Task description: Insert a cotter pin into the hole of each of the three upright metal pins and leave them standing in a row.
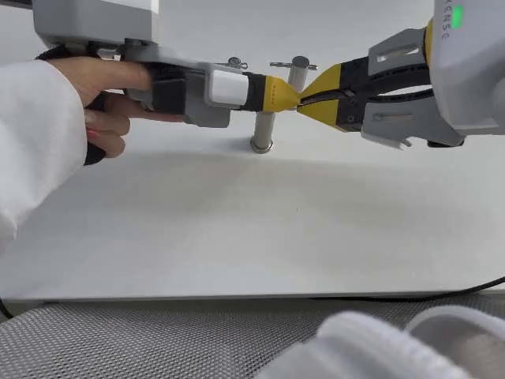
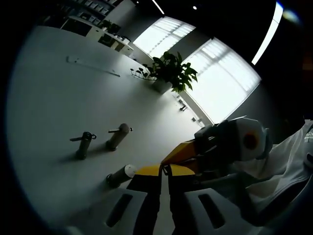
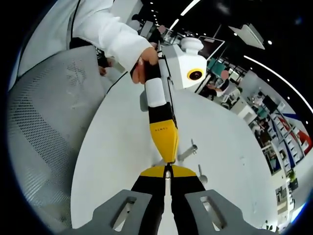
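Left claw (image 1: 292, 96) and right claw (image 1: 306, 104) meet tip to tip. Both are pinched down to a hairline, with a dark sliver (image 1: 301, 102) at the join. It's probably the last cotter pin, but I cannot tell which claw has it. The danger: if one claw releases before the other bites, the sliver drops to the tabletop (image 1: 237, 229) below. Just under the left claw's tip stands the bare metal pin (image 1: 264, 126), close enough that one nudge could topple it. Behind the tips, a fitted pin (image 1: 299, 71) and, further left, a second fitted pin (image 1: 234, 61) already carry theirs. A wide swing could knock the row.
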The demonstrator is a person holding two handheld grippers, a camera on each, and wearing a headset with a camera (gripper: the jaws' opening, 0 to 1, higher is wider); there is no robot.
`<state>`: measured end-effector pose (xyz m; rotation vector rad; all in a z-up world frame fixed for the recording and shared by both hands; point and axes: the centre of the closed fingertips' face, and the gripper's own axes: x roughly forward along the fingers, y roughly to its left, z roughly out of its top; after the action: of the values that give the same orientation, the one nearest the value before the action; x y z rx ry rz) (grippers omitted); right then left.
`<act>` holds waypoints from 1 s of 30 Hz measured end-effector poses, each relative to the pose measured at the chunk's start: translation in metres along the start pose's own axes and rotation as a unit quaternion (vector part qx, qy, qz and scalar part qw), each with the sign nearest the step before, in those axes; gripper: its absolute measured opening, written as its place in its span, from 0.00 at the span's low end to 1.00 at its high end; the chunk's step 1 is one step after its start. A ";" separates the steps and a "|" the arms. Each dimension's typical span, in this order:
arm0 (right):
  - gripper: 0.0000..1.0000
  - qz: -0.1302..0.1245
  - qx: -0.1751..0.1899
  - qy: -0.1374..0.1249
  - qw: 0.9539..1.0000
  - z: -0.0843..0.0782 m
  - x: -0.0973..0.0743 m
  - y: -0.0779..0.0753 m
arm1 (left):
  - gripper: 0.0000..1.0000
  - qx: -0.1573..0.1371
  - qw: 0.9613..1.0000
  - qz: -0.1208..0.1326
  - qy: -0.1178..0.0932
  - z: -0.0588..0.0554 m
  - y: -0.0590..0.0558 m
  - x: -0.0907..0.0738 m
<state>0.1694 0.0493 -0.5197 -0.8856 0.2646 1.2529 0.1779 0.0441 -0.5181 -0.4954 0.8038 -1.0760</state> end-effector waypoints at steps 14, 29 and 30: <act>0.00 0.001 -0.003 -0.004 1.000 0.004 0.000 0.002 | 0.01 -0.011 1.000 0.002 0.010 -0.005 0.002 0.000; 0.00 0.002 0.003 -0.003 1.000 0.003 -0.002 0.008 | 0.01 -0.024 1.000 -0.001 0.015 -0.008 0.001 -0.001; 0.00 0.001 0.003 -0.003 1.000 0.003 -0.002 0.008 | 0.01 -0.024 1.000 0.000 0.015 -0.008 0.001 -0.001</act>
<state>0.1610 0.0504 -0.5202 -0.8774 0.2652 1.2564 0.1721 0.0453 -0.5238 -0.5212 0.8586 -1.0685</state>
